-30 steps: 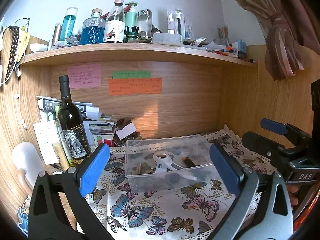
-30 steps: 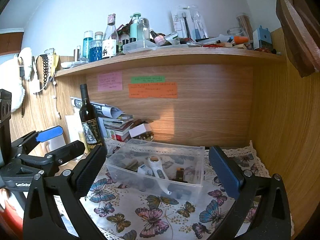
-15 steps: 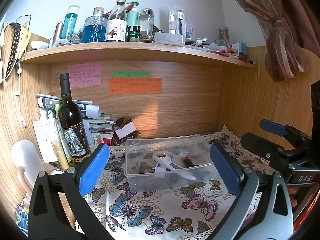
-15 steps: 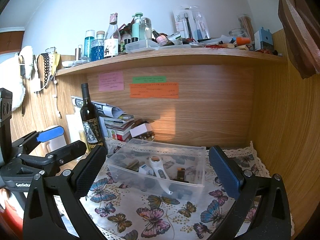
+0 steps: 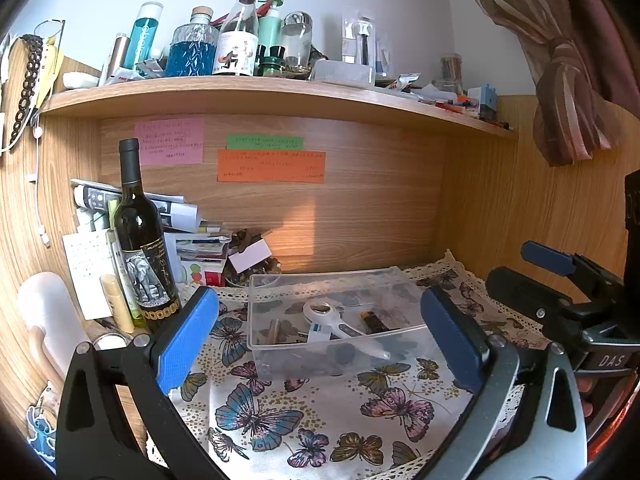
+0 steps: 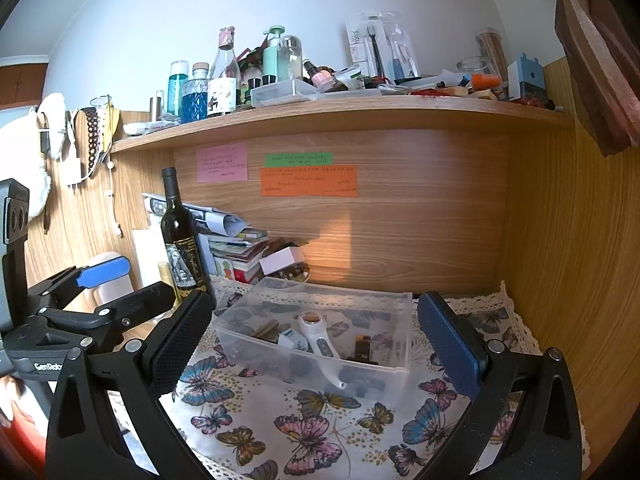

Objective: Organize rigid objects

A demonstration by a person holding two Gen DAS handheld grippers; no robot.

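Observation:
A clear plastic bin [image 5: 280,354] stands on the butterfly cloth [image 5: 320,420] in the desk nook; it also shows in the right wrist view [image 6: 396,362]. Inside lie a white handheld device [image 5: 340,326], a small brown bottle [image 5: 372,320] and other small items. My left gripper [image 5: 320,340] is open and empty, in front of the bin. My right gripper [image 6: 316,344] is open and empty, also in front of it; its fingers show at the right of the left wrist view [image 5: 532,288].
A dark wine bottle [image 5: 142,240] stands left of the bin, beside stacked books and papers [image 5: 192,240]. A white jug [image 5: 48,320] is at far left. The shelf [image 5: 260,96] above is crowded with bottles. Wooden walls enclose the back and right.
Both views have shifted very slightly; the grippers stay open and in front of the bin. Nothing on the desk has moved.

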